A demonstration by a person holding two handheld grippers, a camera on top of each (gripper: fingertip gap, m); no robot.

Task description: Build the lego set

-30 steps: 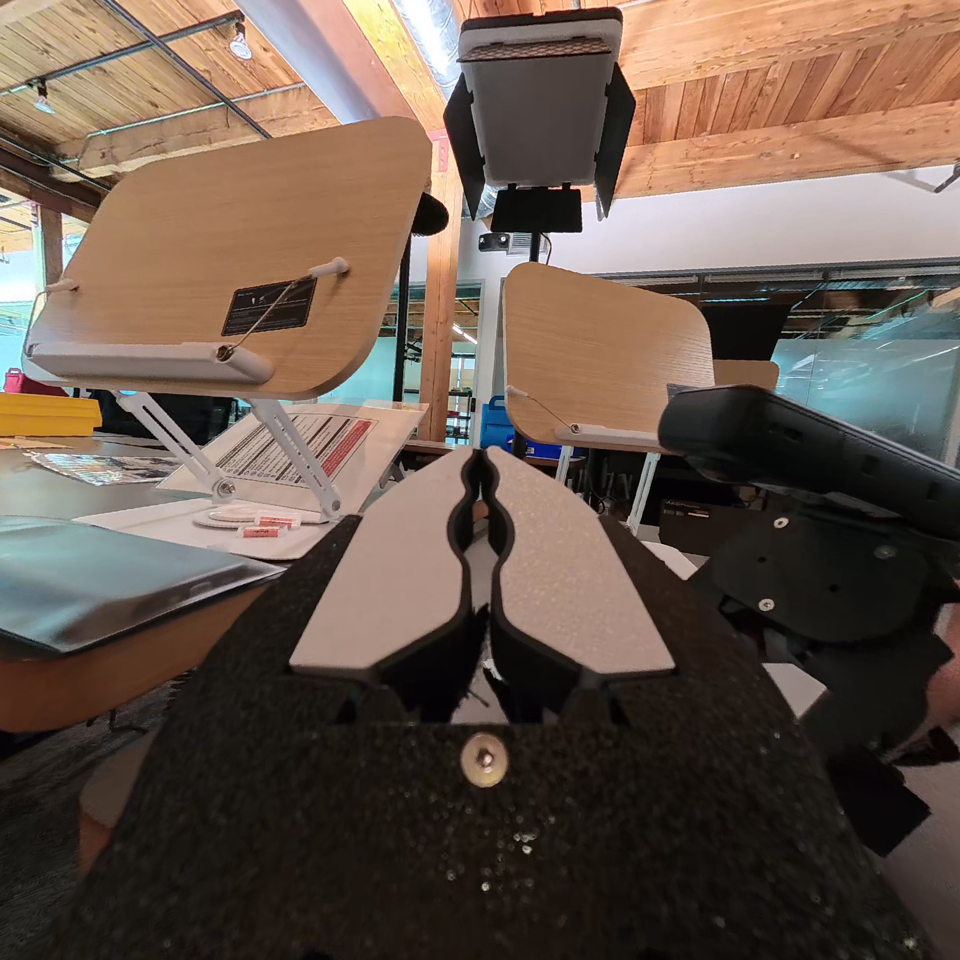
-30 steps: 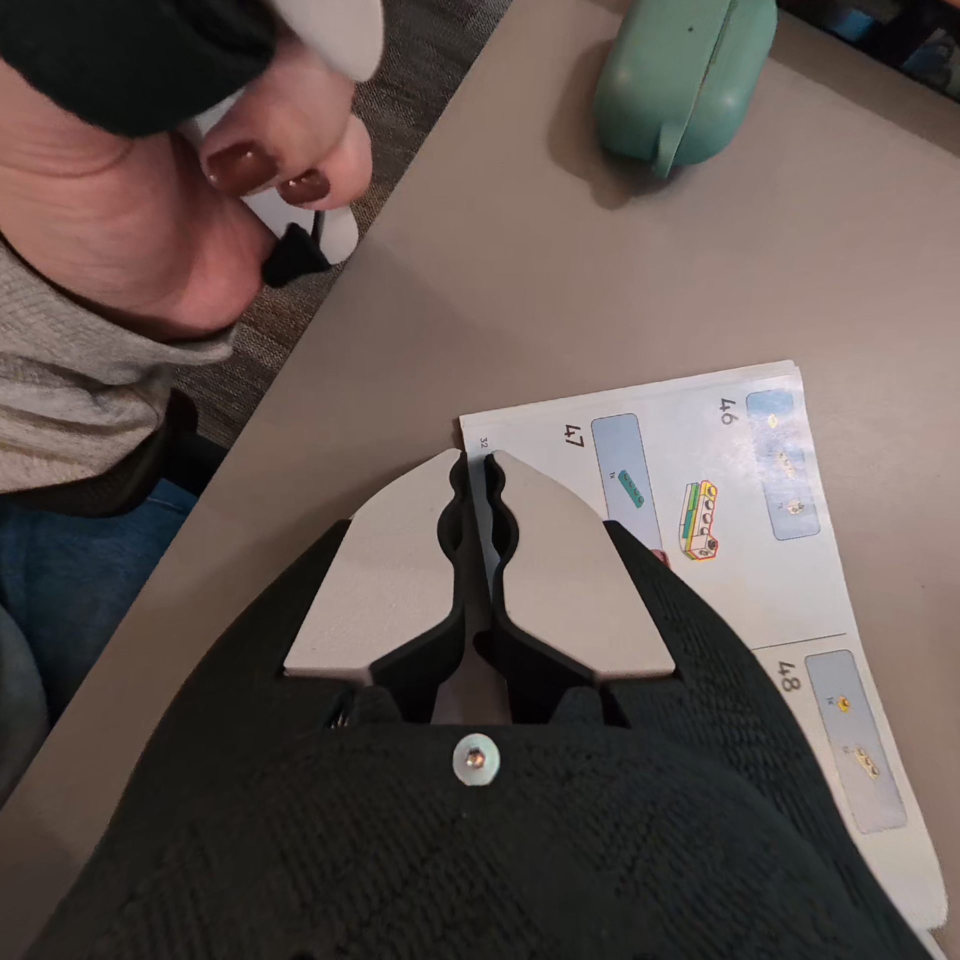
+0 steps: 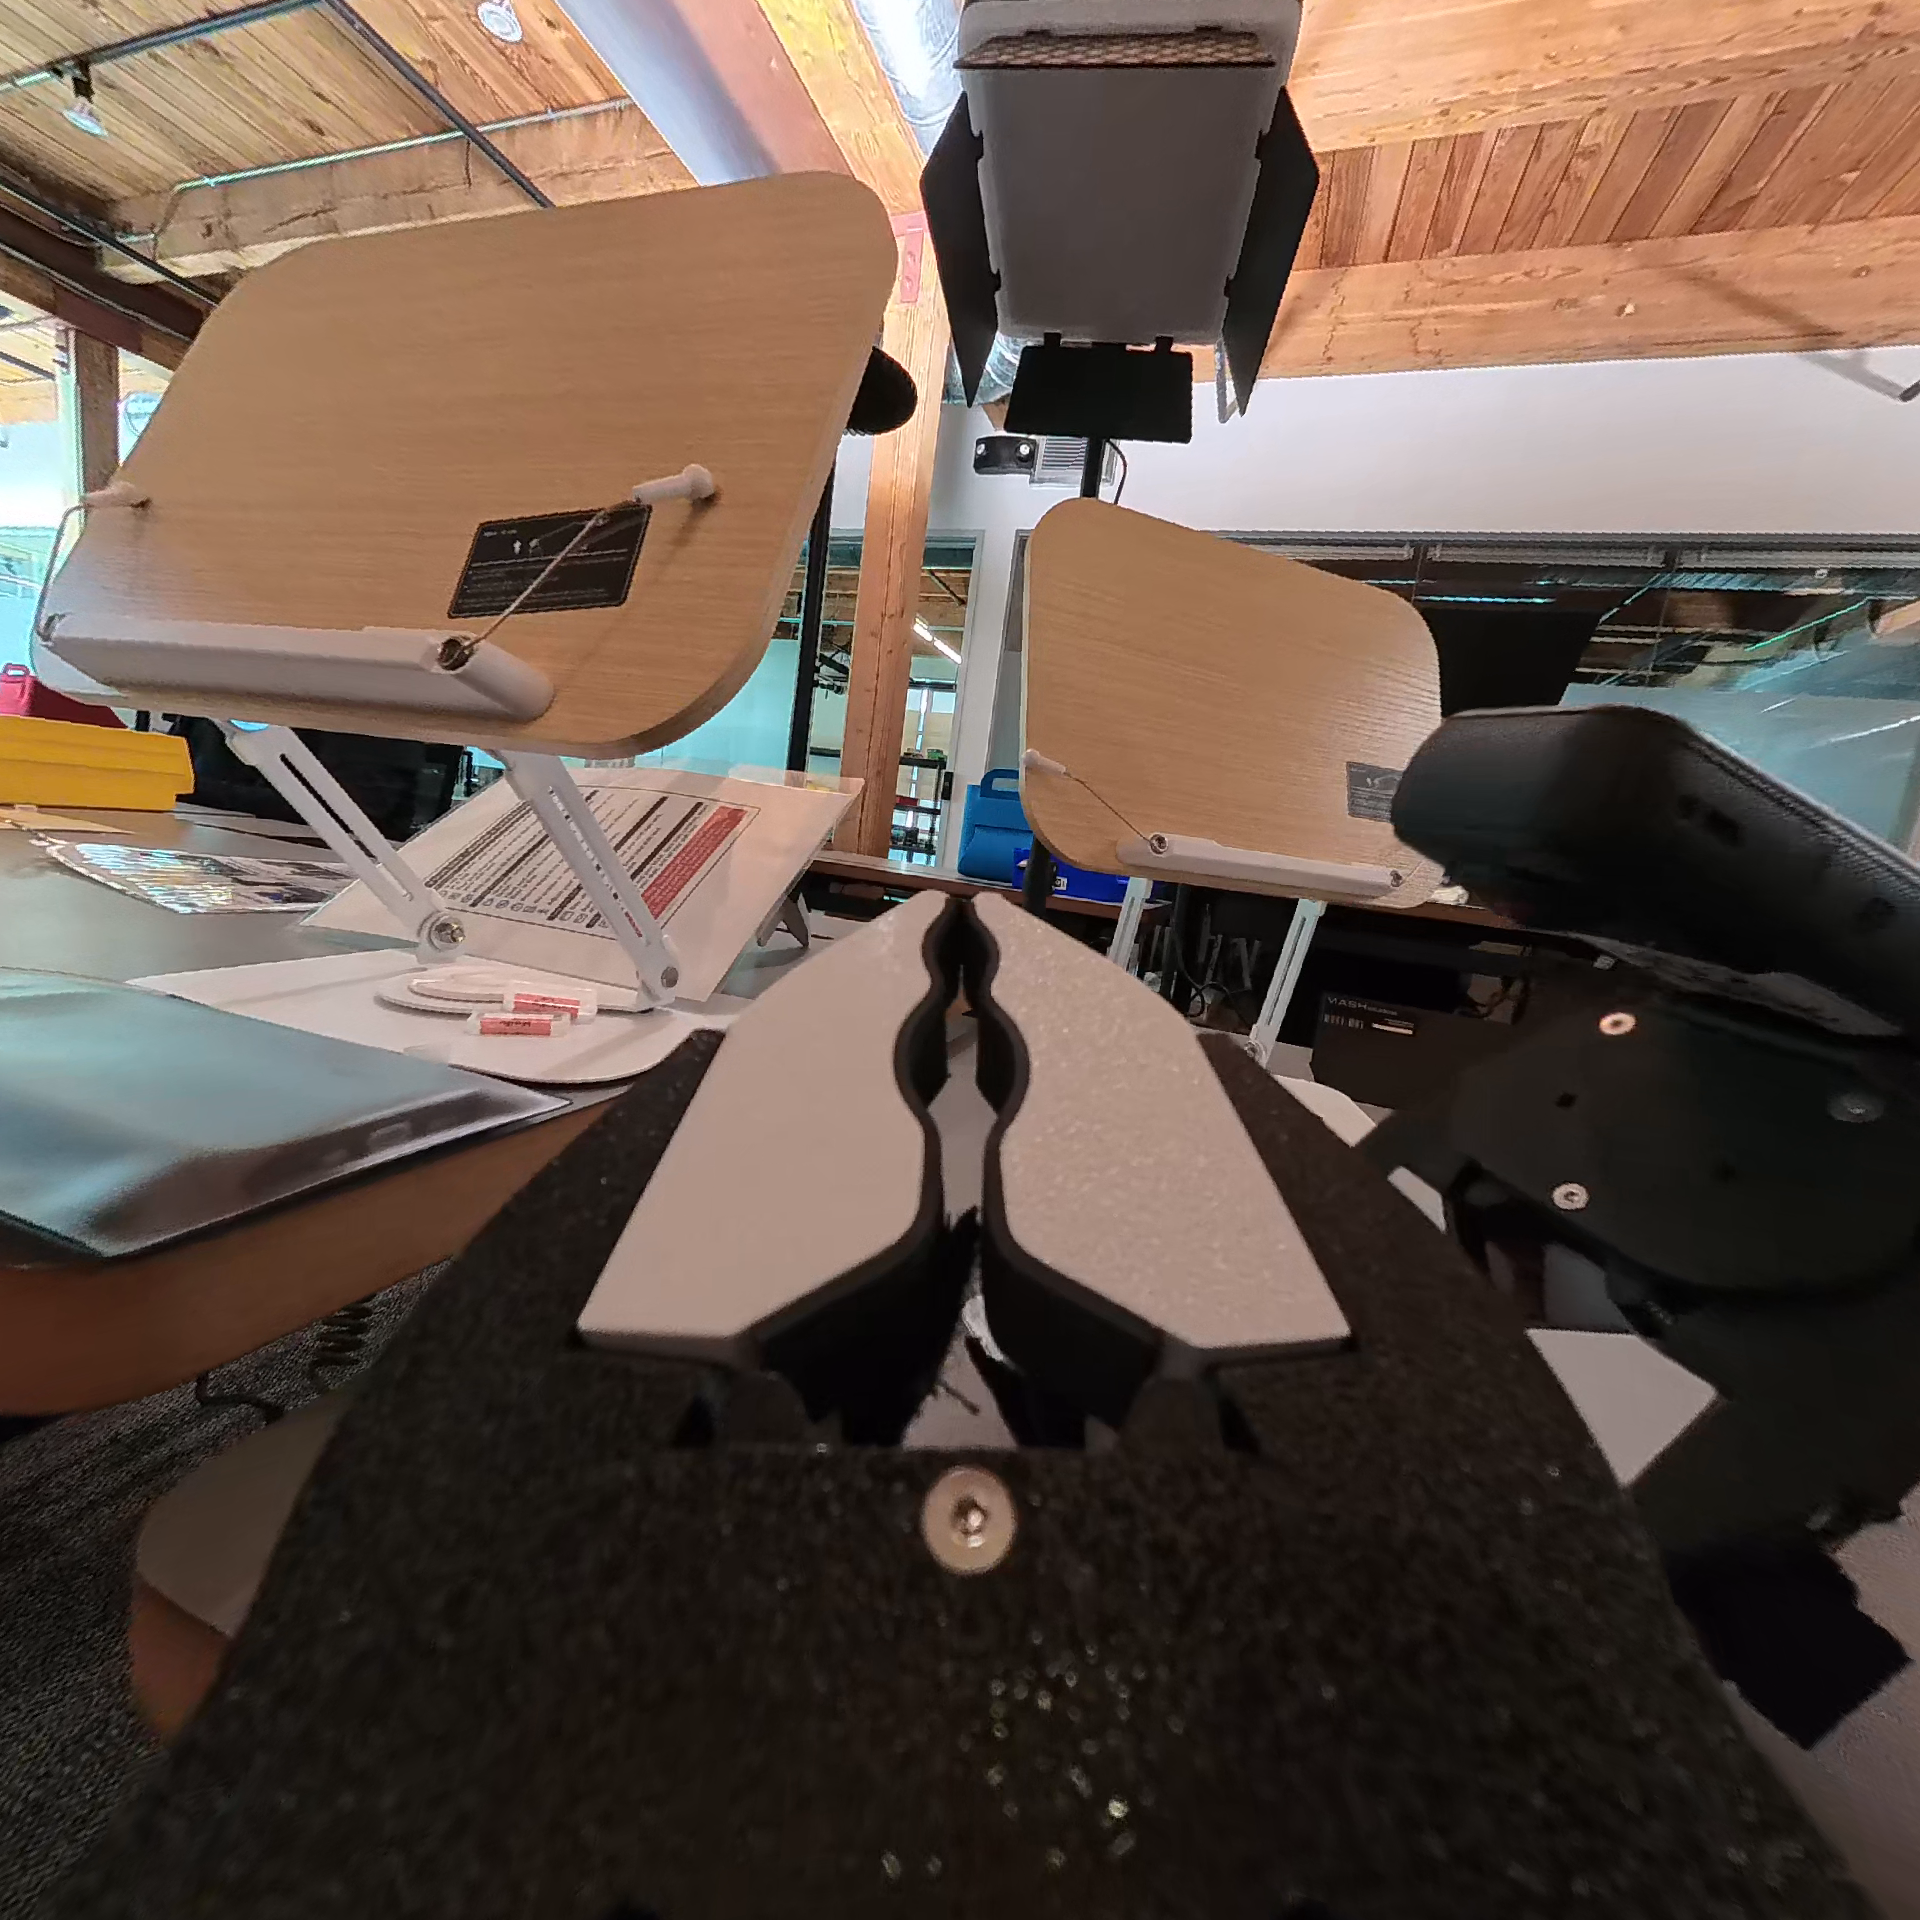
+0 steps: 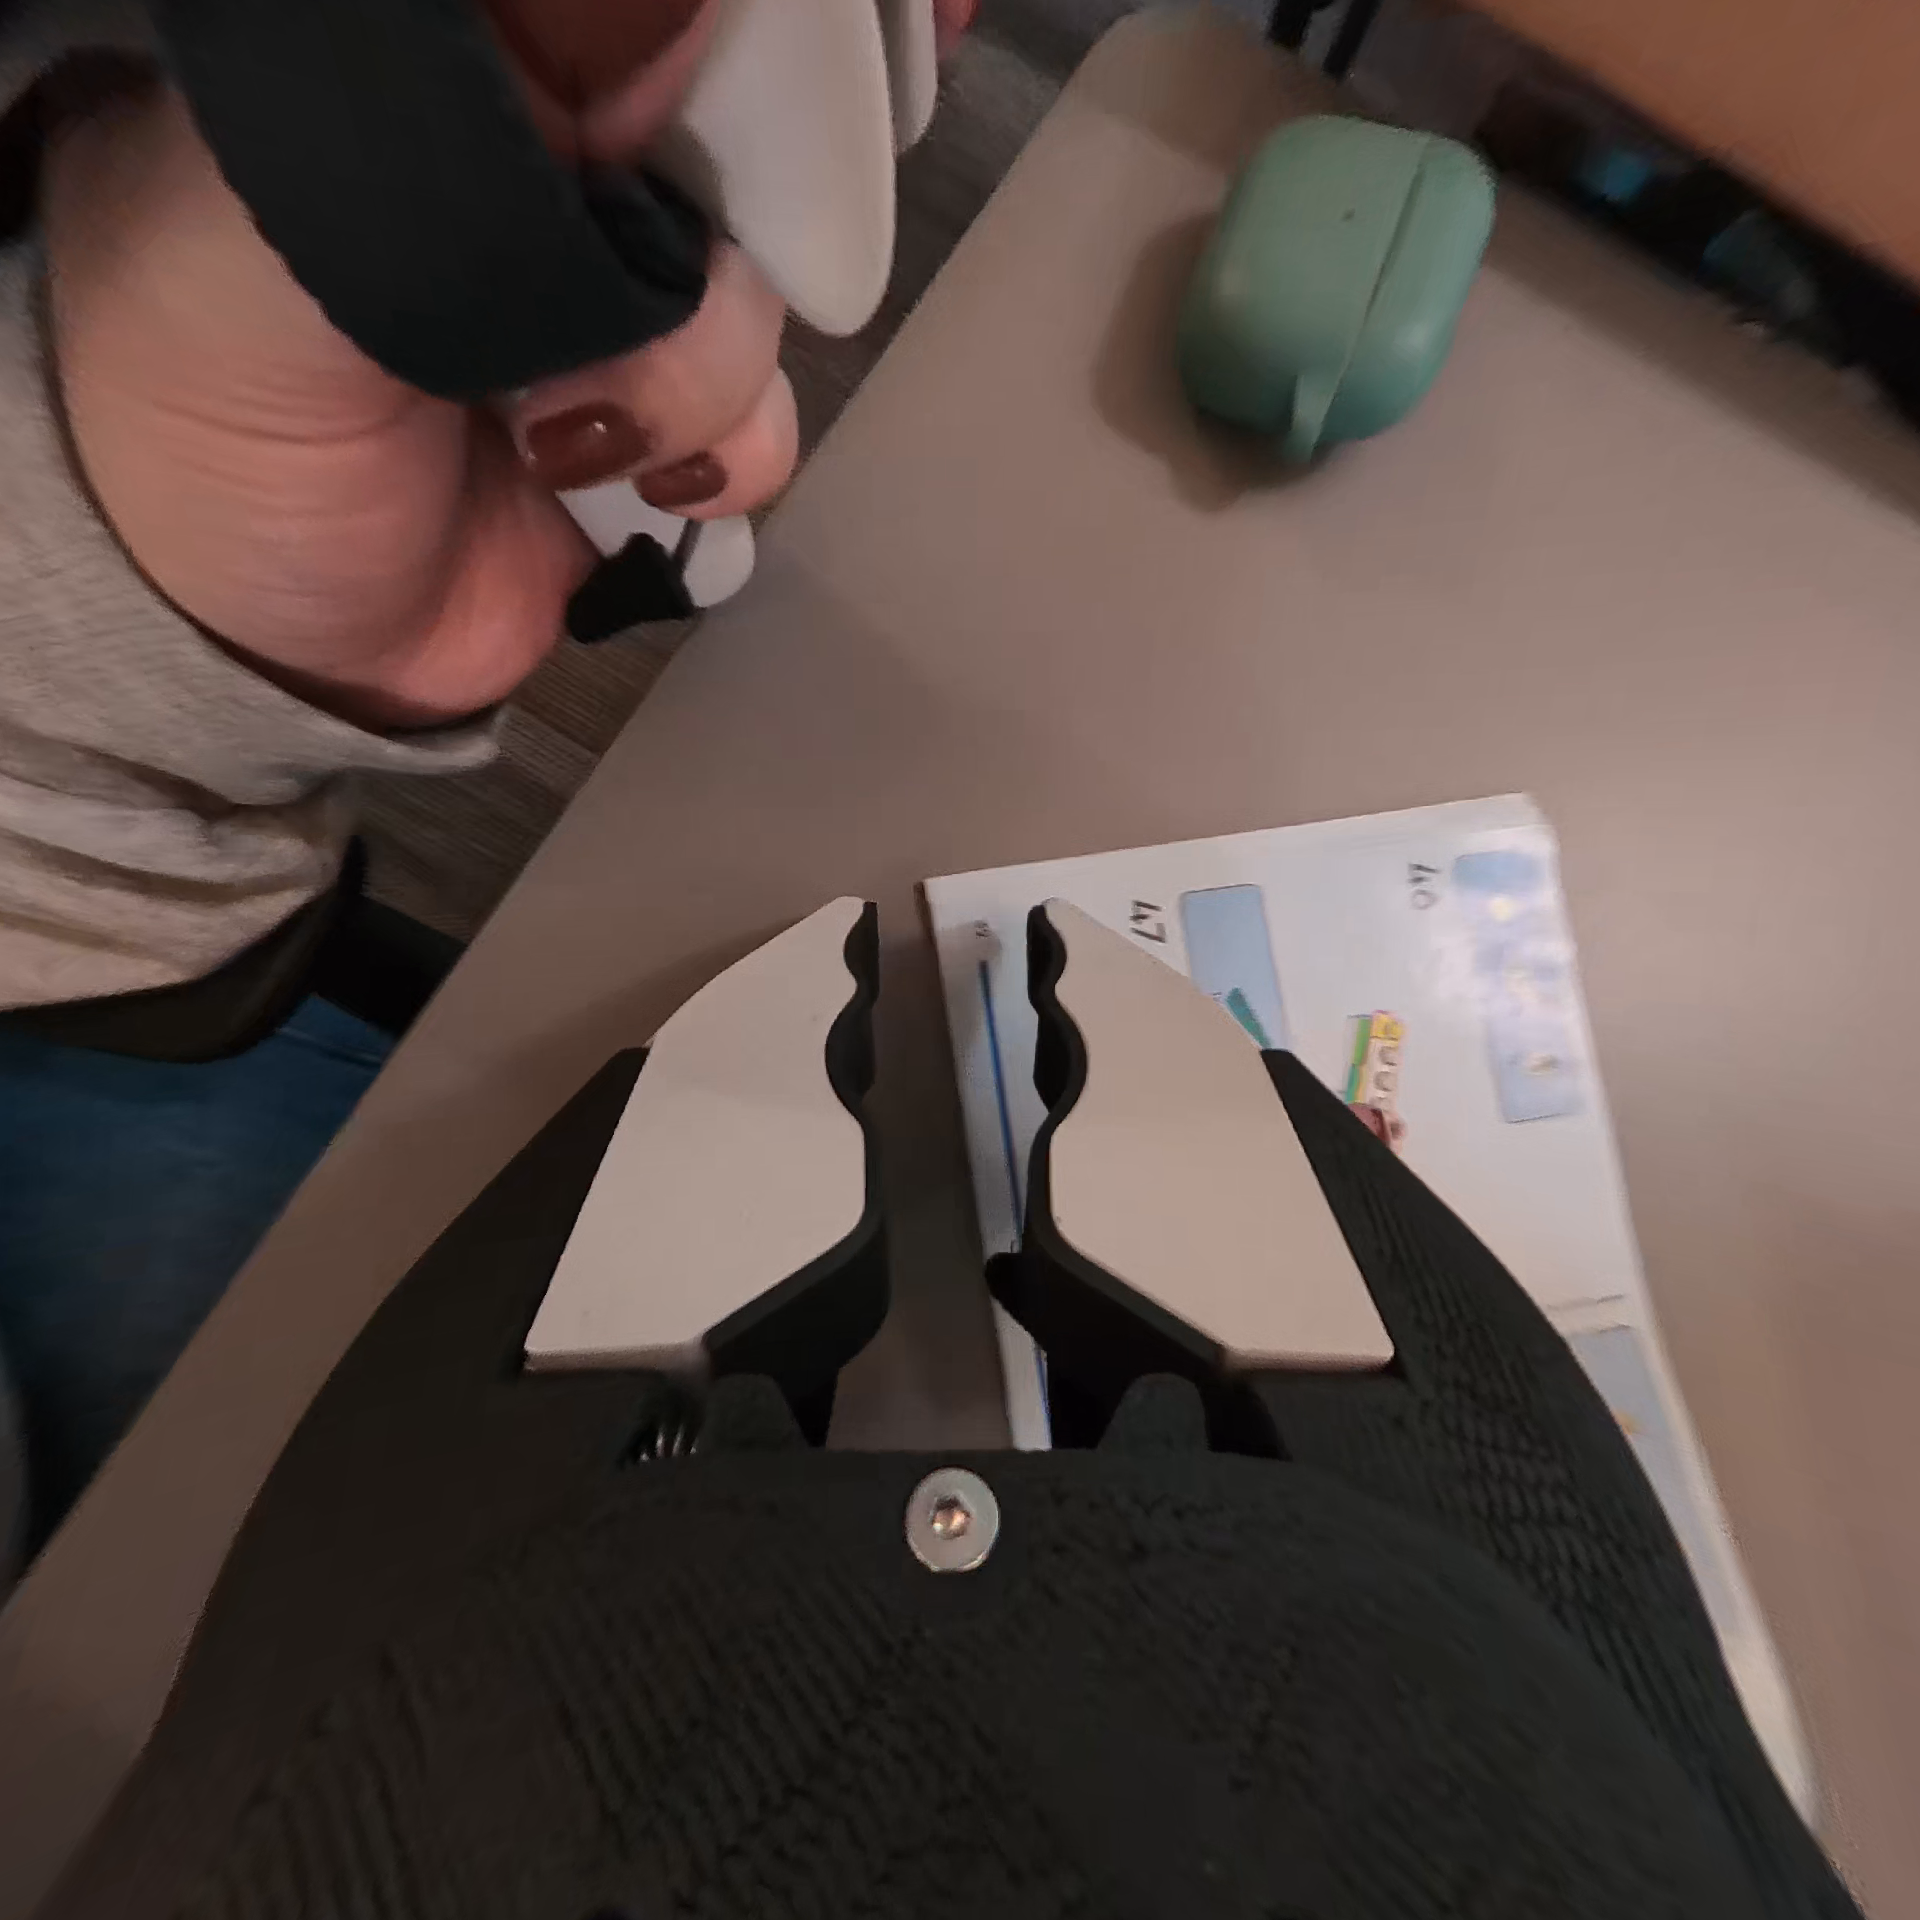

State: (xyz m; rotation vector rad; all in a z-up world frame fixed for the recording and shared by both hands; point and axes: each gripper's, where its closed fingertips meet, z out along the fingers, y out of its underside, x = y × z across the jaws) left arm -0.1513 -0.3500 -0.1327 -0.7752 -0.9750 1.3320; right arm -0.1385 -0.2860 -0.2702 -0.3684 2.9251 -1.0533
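The booklet [image 4: 1299,1039] is partly covered by the right gripper [image 4: 951,925] and blurred. The green case [image 4: 1340,281] is smeared. The studio light [image 3: 1117,156] is cut off by the top edge.

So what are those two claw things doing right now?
A person is holding one claw in each hand. The right claw is open above the edge of a white picture-instruction booklet lying on the grey table, with nothing in it. A mint-green rounded case sits farther back. The left claw is shut with nothing between its tips, raised and pointing toward two tilted wooden book stands.
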